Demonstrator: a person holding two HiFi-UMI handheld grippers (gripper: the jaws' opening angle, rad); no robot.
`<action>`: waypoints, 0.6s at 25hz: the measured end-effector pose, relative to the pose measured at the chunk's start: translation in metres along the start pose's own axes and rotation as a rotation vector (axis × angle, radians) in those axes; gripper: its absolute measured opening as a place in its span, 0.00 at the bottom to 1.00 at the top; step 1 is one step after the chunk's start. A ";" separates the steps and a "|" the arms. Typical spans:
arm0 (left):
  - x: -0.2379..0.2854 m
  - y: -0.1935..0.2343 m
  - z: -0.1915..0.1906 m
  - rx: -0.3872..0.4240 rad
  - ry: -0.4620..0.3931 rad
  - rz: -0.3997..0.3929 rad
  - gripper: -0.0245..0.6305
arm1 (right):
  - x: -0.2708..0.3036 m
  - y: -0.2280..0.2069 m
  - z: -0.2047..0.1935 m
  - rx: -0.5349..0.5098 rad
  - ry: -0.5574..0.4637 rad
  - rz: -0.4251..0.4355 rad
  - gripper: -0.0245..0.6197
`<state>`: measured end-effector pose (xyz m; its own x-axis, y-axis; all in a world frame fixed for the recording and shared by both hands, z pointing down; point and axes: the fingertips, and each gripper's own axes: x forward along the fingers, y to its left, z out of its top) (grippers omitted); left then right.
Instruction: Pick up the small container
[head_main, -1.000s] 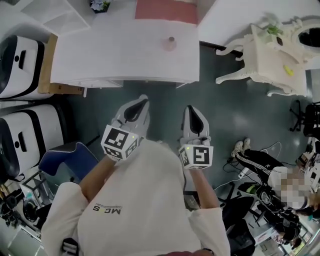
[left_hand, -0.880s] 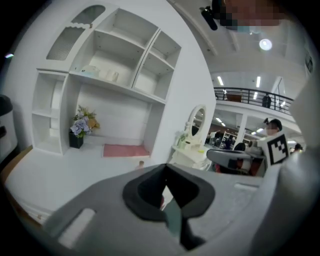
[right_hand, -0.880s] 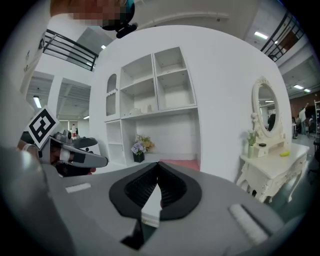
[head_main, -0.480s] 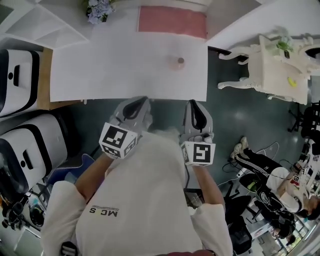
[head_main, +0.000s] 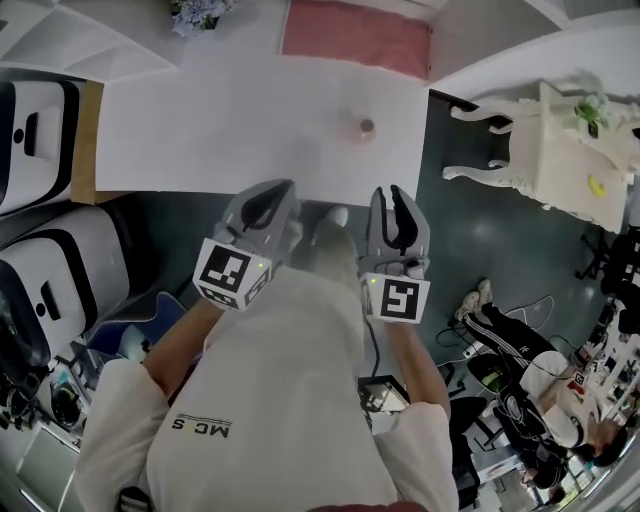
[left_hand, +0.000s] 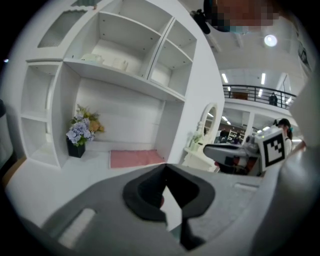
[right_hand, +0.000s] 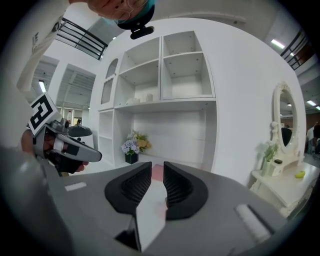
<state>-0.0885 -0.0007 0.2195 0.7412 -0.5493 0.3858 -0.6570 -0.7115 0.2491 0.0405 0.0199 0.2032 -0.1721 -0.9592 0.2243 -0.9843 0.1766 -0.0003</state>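
Observation:
The small container (head_main: 365, 127) is a little pinkish cup standing on the white table (head_main: 220, 110), toward its right side. Both grippers hover side by side over the table's near edge, short of the cup. My left gripper (head_main: 284, 190) has its tips touching and holds nothing; in the left gripper view (left_hand: 165, 167) the pads meet at the front. My right gripper (head_main: 397, 193) sits below and slightly right of the cup. Its jaws are opening, with a narrow gap (right_hand: 157, 169) and nothing between the ribbed pads (right_hand: 176, 186).
A pink mat (head_main: 355, 38) lies at the table's far edge and a flower pot (head_main: 195, 12) at the back left. White shelves (left_hand: 120, 65) rise behind the table. A white vanity table (head_main: 545, 140) stands to the right, white machines (head_main: 40, 120) to the left.
Both grippers have come forward from over the floor to the table's near edge. The right gripper's jaws have parted from shut to a narrow gap.

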 end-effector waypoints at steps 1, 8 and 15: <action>0.004 0.001 -0.001 -0.003 -0.001 0.008 0.04 | 0.004 -0.003 0.000 0.001 -0.010 0.002 0.16; 0.046 0.002 -0.025 0.049 0.003 0.009 0.04 | 0.034 -0.019 -0.034 0.006 -0.020 0.021 0.18; 0.093 0.012 -0.051 0.042 0.012 0.024 0.04 | 0.069 -0.035 -0.077 0.028 0.000 0.031 0.20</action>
<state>-0.0346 -0.0382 0.3041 0.7234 -0.5612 0.4022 -0.6680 -0.7162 0.2021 0.0658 -0.0358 0.2939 -0.2022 -0.9534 0.2240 -0.9793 0.1997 -0.0340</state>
